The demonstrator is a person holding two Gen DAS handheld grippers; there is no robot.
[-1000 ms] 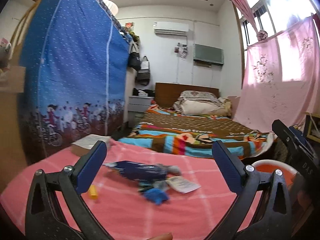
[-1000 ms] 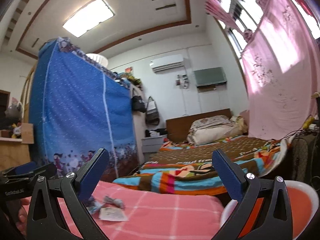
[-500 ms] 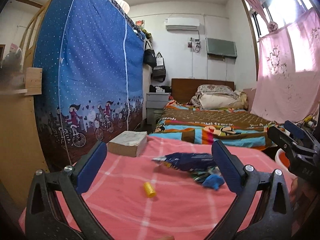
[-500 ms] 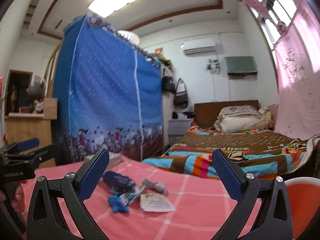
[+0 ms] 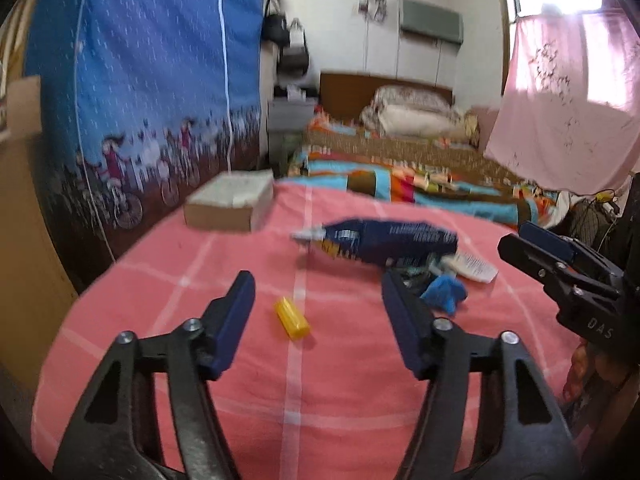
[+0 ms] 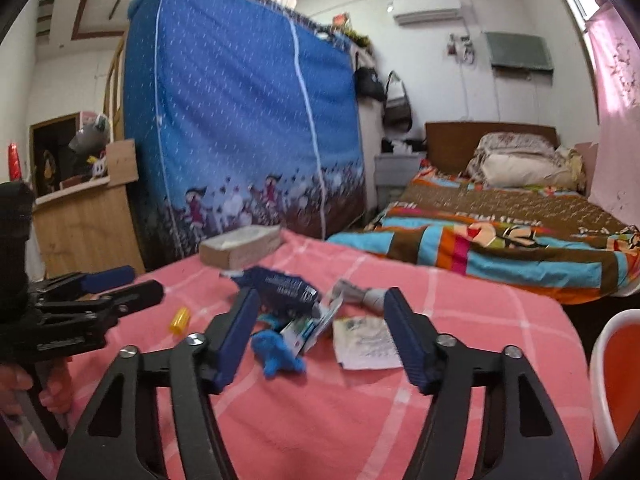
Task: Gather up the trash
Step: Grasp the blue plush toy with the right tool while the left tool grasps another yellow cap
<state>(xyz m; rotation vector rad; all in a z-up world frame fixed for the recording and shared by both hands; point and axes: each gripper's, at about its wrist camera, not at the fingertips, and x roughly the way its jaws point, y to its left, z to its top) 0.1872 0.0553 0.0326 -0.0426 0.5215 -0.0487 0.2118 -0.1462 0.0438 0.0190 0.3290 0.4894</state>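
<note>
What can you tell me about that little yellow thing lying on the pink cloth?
The little yellow thing is a short, stubby cylinder, seemingly plastic, though the blur hides any detail. It lies on its side on the pink checked cloth, alone, set apart from the pile of wrappers. In the left wrist view it sits just beyond the left gripper, whose open jaws frame it without touching it.

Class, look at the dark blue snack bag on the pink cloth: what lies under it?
The dark blue snack bag partly covers a white-and-green wrapper and crumpled blue scrap, both poking out. Anything fully beneath it is hidden.
</note>
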